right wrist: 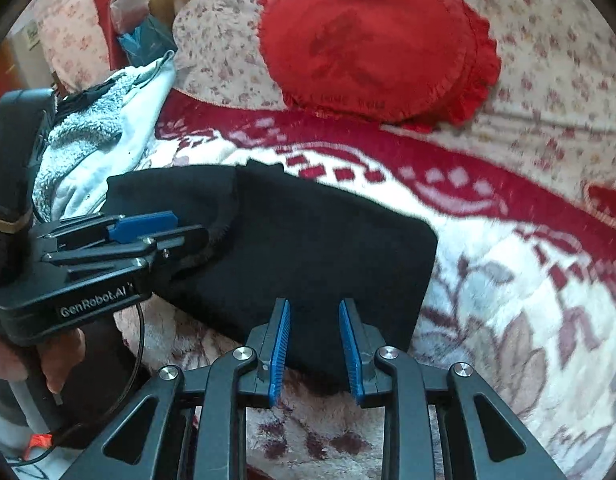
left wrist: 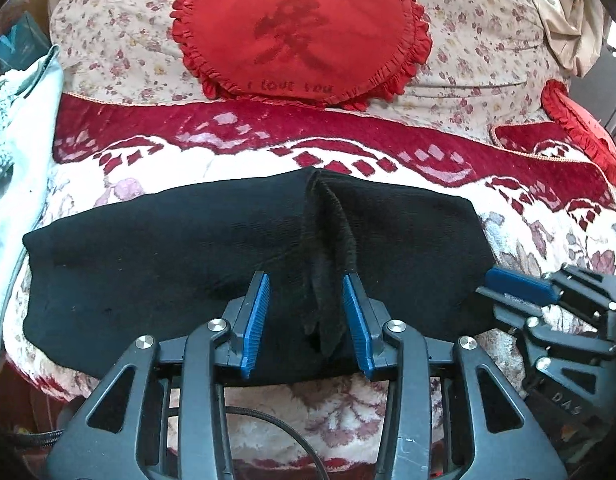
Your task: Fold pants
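Black pants (left wrist: 168, 256) lie folded in a wide flat band on the red-and-white blanket (left wrist: 268, 160); they also show in the right wrist view (right wrist: 308, 240). A raised fold of black cloth (left wrist: 327, 280) stands between the jaws of my left gripper (left wrist: 306, 280), which is open around it. My right gripper (right wrist: 312, 306) is open over the near right edge of the pants, its jaws apart with cloth between them. The right gripper shows at the right of the left wrist view (left wrist: 519, 284). The left gripper shows at the left of the right wrist view (right wrist: 148, 228).
A red heart-shaped cushion (left wrist: 300, 32) lies at the back on a floral quilt (left wrist: 467, 40). A second red cushion (left wrist: 571, 120) sits at the right. Pale blue and white clothes (left wrist: 20, 152) are heaped at the left beside the pants.
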Tool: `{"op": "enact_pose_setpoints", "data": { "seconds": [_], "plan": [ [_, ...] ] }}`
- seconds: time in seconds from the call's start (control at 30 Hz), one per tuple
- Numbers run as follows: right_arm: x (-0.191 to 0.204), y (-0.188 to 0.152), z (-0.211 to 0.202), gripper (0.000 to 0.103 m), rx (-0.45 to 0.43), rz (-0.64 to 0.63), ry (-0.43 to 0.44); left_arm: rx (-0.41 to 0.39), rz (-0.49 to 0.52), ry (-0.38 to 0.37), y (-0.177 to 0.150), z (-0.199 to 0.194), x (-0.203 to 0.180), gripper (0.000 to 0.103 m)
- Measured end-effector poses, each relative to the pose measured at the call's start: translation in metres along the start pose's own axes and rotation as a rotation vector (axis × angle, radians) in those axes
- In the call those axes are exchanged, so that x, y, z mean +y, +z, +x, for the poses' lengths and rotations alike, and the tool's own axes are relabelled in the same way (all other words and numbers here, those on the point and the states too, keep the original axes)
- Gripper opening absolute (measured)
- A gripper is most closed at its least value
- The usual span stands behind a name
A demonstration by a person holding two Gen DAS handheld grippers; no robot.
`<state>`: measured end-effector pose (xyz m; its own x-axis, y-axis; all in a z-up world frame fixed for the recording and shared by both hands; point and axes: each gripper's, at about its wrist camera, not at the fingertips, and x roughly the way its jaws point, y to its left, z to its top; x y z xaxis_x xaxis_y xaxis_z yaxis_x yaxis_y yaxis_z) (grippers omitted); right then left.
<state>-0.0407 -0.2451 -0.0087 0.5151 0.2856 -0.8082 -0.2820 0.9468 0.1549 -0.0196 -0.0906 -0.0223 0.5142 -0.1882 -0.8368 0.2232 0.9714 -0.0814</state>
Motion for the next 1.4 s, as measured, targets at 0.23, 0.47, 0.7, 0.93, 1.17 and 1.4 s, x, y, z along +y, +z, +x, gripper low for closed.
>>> {"op": "enact_pose_setpoints", "data": {
  "seconds": [0.23, 0.47, 0.7, 0.93, 1.17, 1.4],
  "plan": [
    [0.016, 0.007, -0.015, 0.024, -0.036, -0.066, -0.07, 0.007, -0.006, 0.0, -0.004, -0.001, 0.001, 0.037],
    [0.025, 0.01, -0.022, 0.024, -0.053, -0.096, -0.094, 0.006, -0.012, -0.006, -0.004, -0.002, 0.0, 0.038],
    [0.027, 0.01, -0.019, 0.024, -0.042, -0.109, -0.097, -0.002, -0.018, -0.012, -0.003, -0.005, 0.0, 0.037],
    [0.033, 0.012, -0.011, 0.024, -0.008, -0.127, -0.127, 0.008, -0.039, -0.022, -0.005, -0.005, 0.007, 0.037],
    [0.039, 0.018, 0.002, 0.024, 0.028, -0.132, -0.097, -0.005, -0.104, -0.034, -0.008, -0.014, 0.03, 0.038],
    [0.057, 0.039, 0.029, 0.033, 0.031, -0.153, 0.03, 0.005, -0.261, -0.014, -0.023, -0.029, 0.085, 0.047]
  ]
}}
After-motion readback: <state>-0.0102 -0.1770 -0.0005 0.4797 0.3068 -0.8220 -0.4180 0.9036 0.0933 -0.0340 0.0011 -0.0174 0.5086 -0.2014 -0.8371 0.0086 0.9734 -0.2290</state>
